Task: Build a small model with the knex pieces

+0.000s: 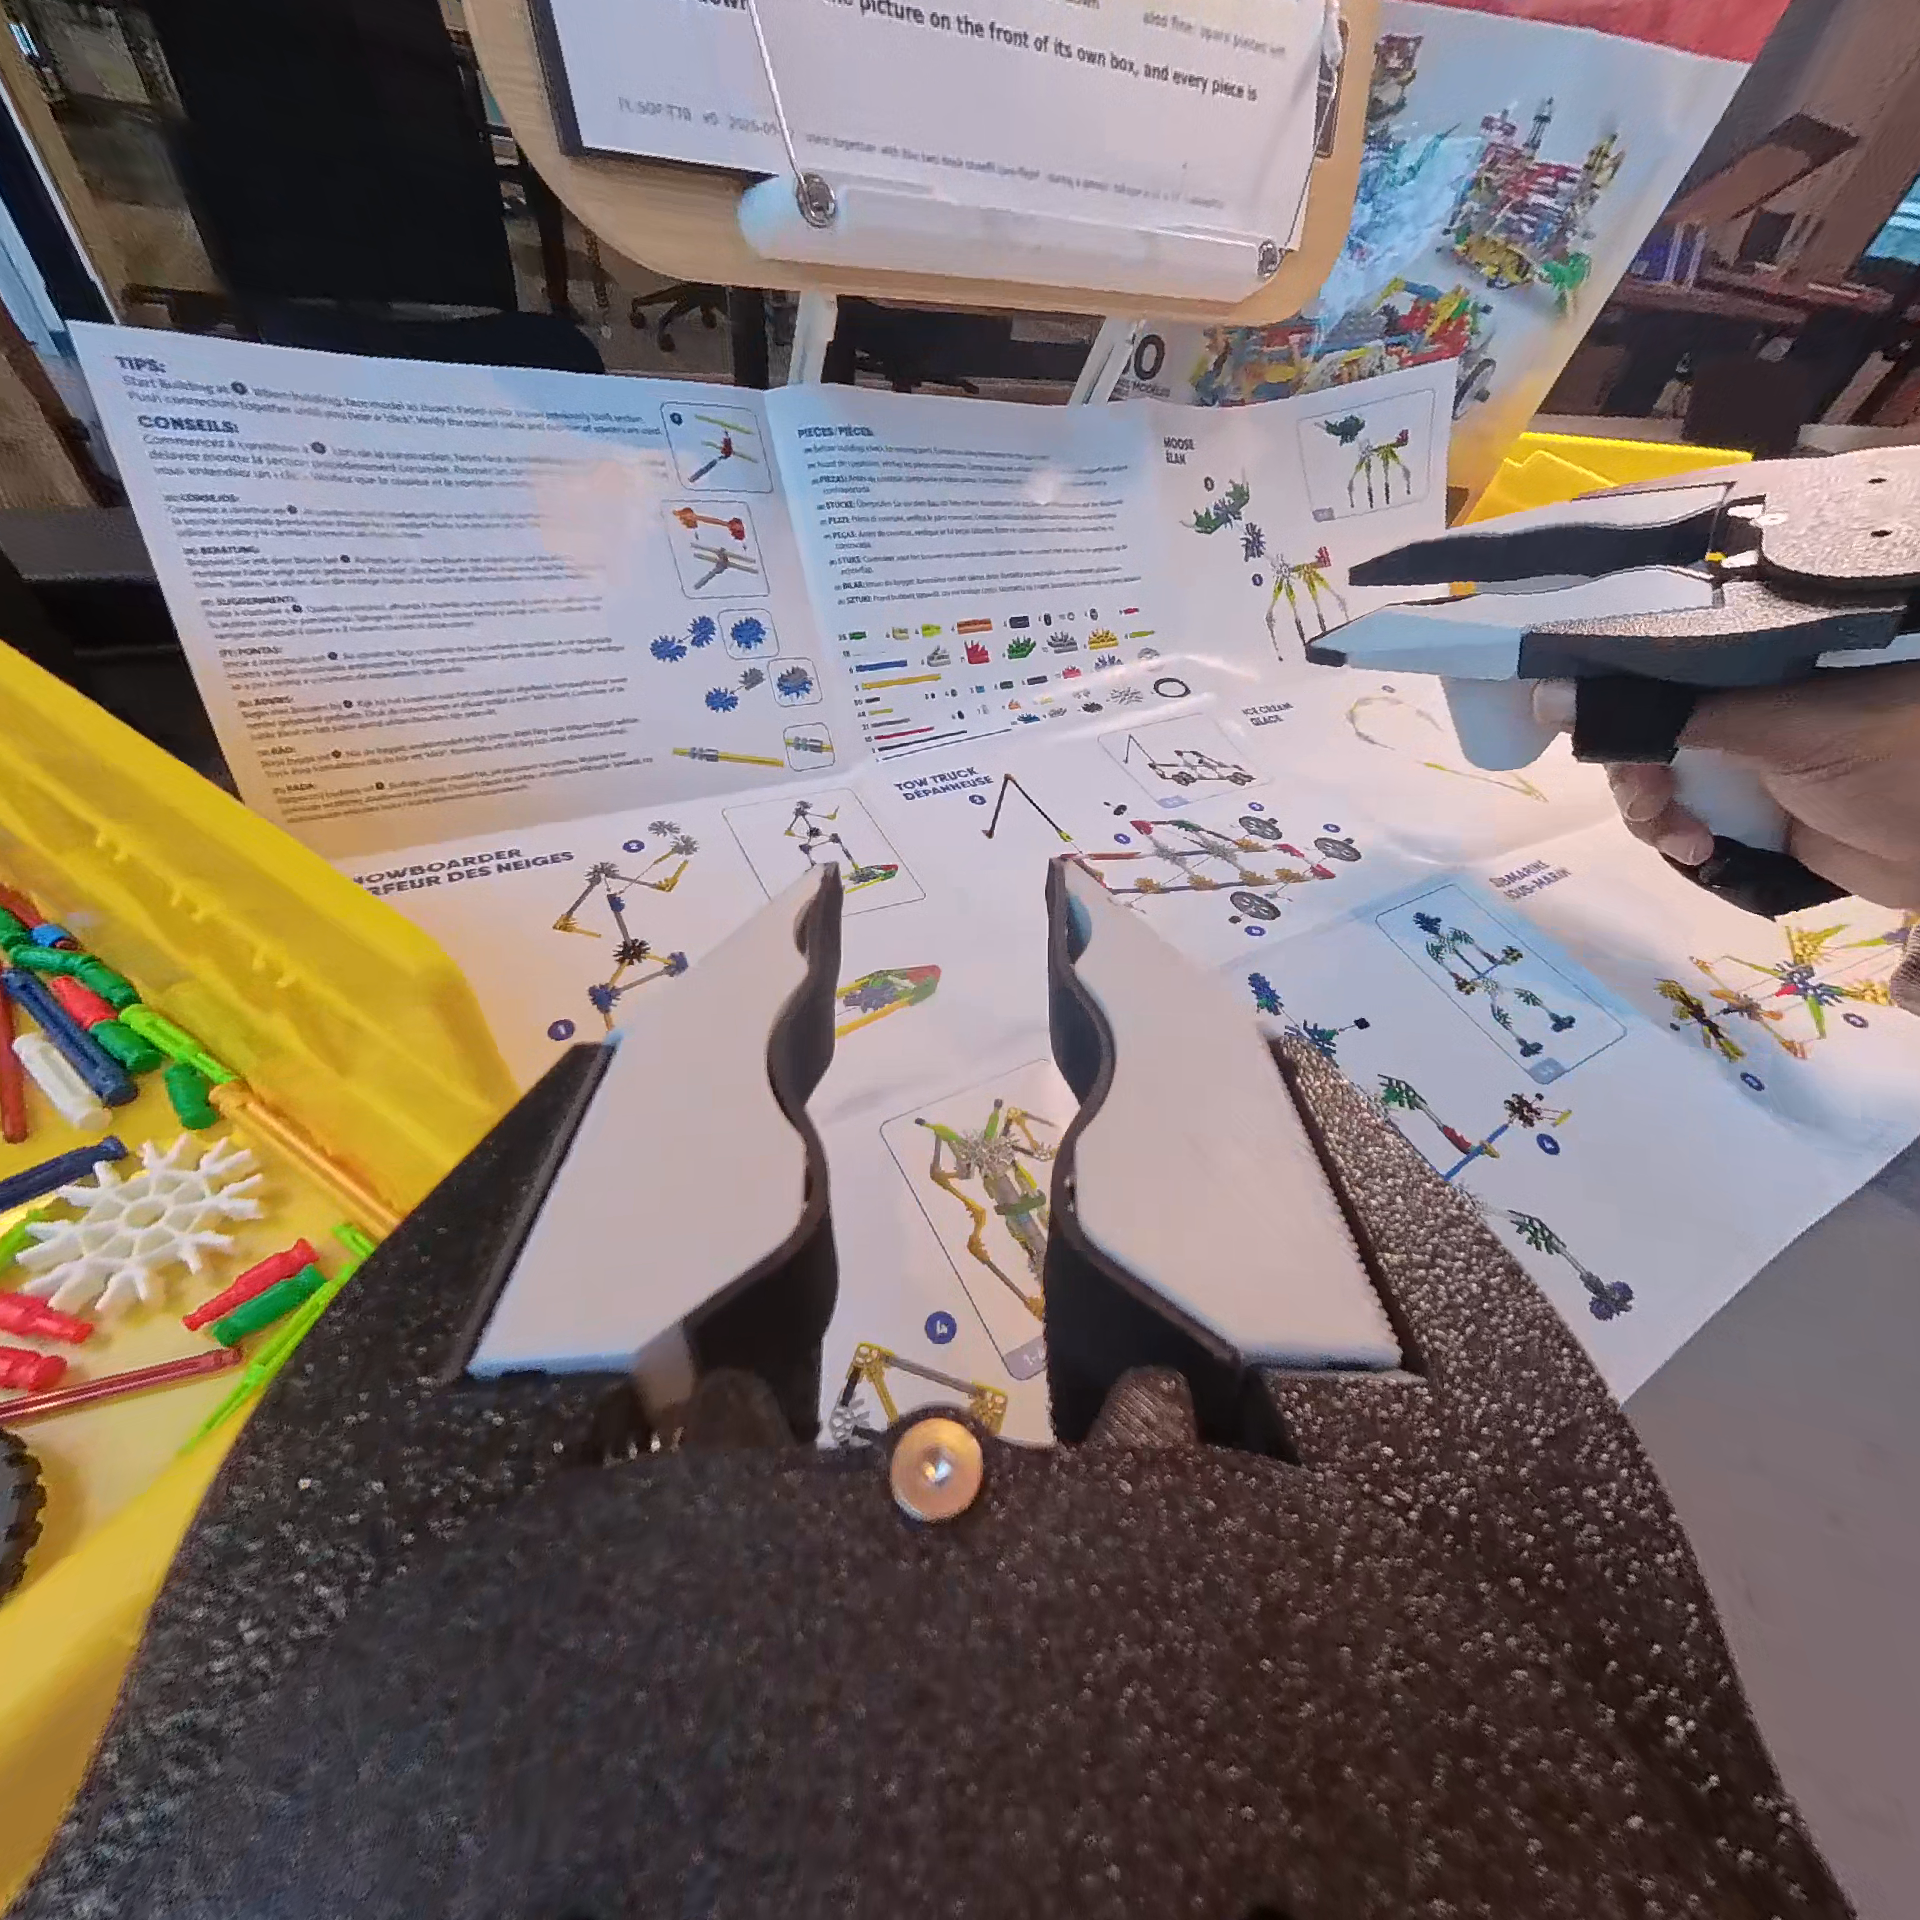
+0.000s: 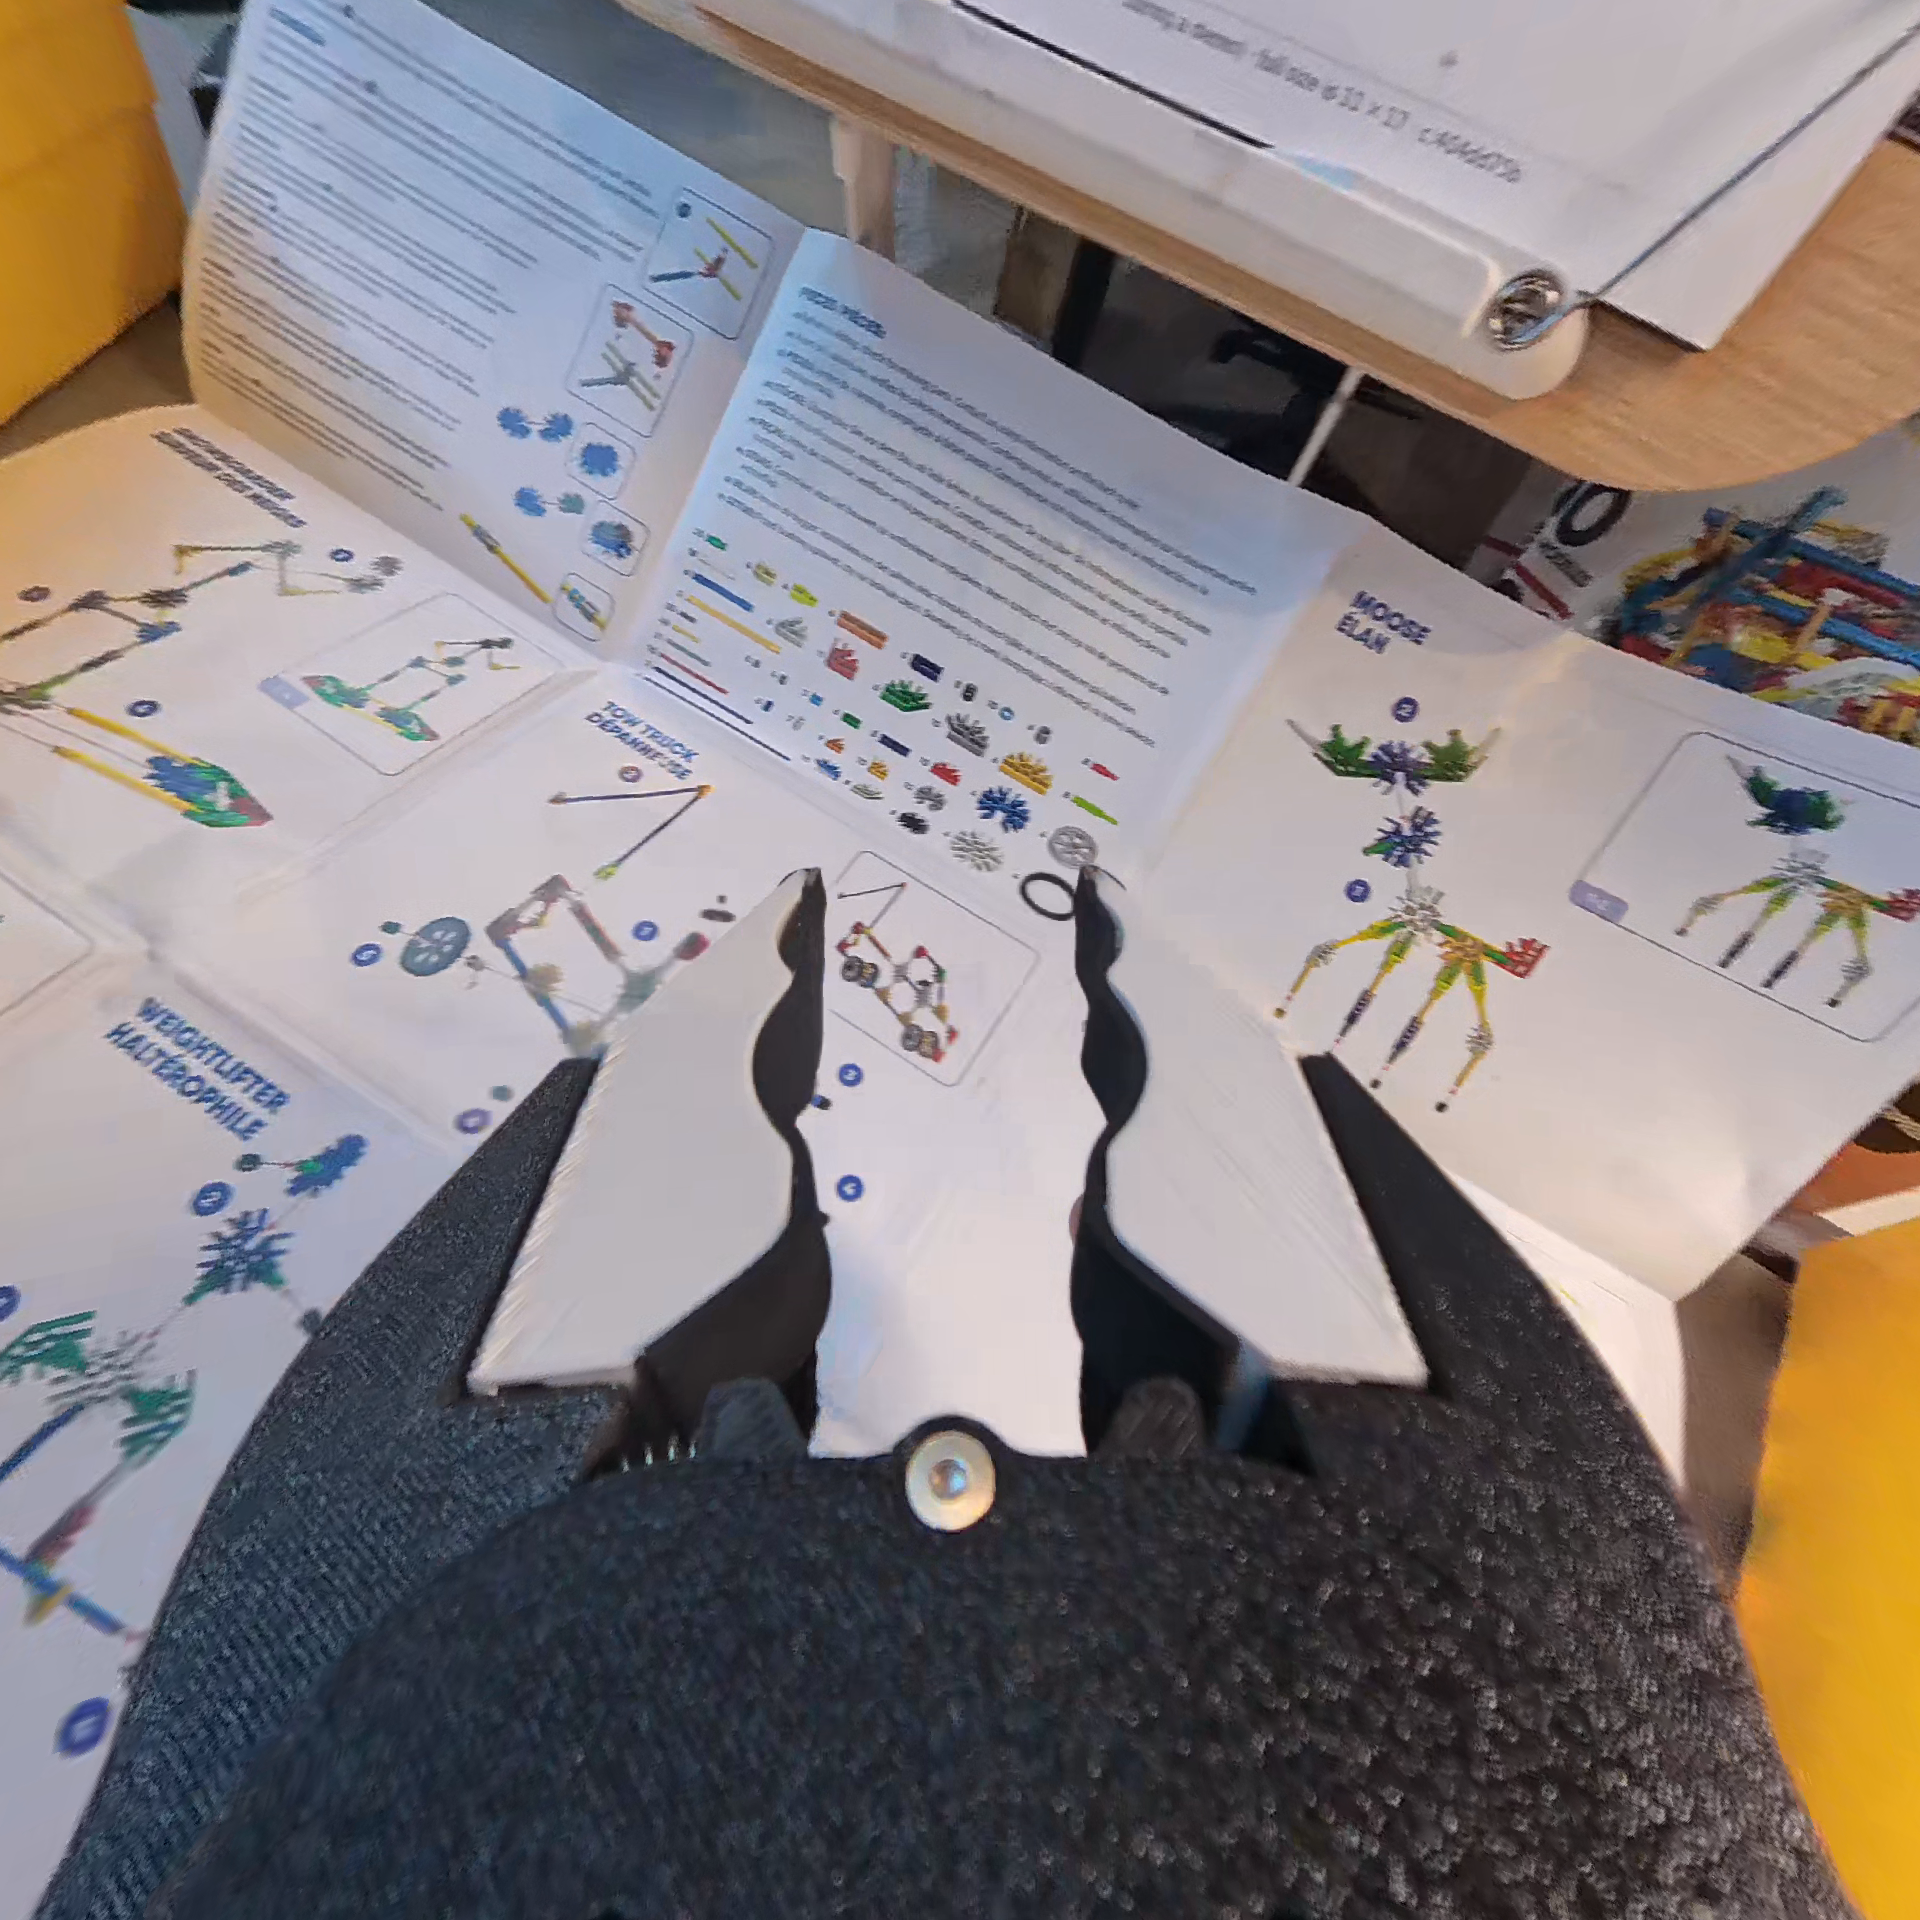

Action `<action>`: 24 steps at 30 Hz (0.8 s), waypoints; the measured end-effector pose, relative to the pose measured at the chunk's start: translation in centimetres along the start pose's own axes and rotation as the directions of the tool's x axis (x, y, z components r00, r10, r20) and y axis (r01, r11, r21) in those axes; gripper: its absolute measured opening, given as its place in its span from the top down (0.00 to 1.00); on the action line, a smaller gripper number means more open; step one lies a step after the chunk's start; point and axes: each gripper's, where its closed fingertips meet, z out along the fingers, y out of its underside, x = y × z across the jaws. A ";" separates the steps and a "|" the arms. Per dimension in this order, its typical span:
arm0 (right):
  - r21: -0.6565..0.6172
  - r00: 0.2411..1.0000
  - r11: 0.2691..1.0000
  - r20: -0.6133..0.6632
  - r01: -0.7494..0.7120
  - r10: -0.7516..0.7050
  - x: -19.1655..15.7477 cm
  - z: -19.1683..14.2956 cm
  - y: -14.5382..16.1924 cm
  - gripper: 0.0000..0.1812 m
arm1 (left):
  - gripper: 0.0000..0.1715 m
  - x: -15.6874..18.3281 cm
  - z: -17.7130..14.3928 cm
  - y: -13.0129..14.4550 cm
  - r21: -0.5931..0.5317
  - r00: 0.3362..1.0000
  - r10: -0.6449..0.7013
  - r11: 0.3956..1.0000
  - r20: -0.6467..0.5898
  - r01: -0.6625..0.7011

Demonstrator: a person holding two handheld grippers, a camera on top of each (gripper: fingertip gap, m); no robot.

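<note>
Instruction sheet (image 1: 727, 582), yellow tray (image 1: 260, 935) on table (image 1: 1787, 1455)

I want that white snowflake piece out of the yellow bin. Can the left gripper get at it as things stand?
Probably yes. The left gripper is open and empty, above the instruction sheet; the white snowflake piece lies uncovered atop the yellow bin, just left.

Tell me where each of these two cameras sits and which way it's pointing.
Left wrist view: on the left gripper, aimed forward and down at the unfolded instruction sheet; yellow parts bin at left; the right gripper and the hand holding it show at right.
Right wrist view: on the right gripper, looking down at the sheet.
Shared: the sheet and the wooden stand behind it.
</note>
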 end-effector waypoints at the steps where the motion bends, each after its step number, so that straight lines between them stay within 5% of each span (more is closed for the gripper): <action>1: 0.004 0.999 1.000 -0.035 0.014 -0.014 1.1 -0.2 0.1 0.73 | 0.78 -0.2 0.0 0.0 0.003 1.000 0.001 1.000 0.004 -0.001; 11: 0.005 0.986 0.999 -0.160 -0.054 0.054 7.7 -2.4 1.8 0.72 | 0.77 -0.2 -0.2 -0.1 0.017 0.999 0.039 0.999 0.019 -0.039; 24: -0.077 0.995 0.996 -0.093 -0.041 0.034 6.3 -3.0 4.1 0.72 | 0.77 -0.4 -0.3 -0.3 0.020 0.996 0.083 0.996 0.037 -0.084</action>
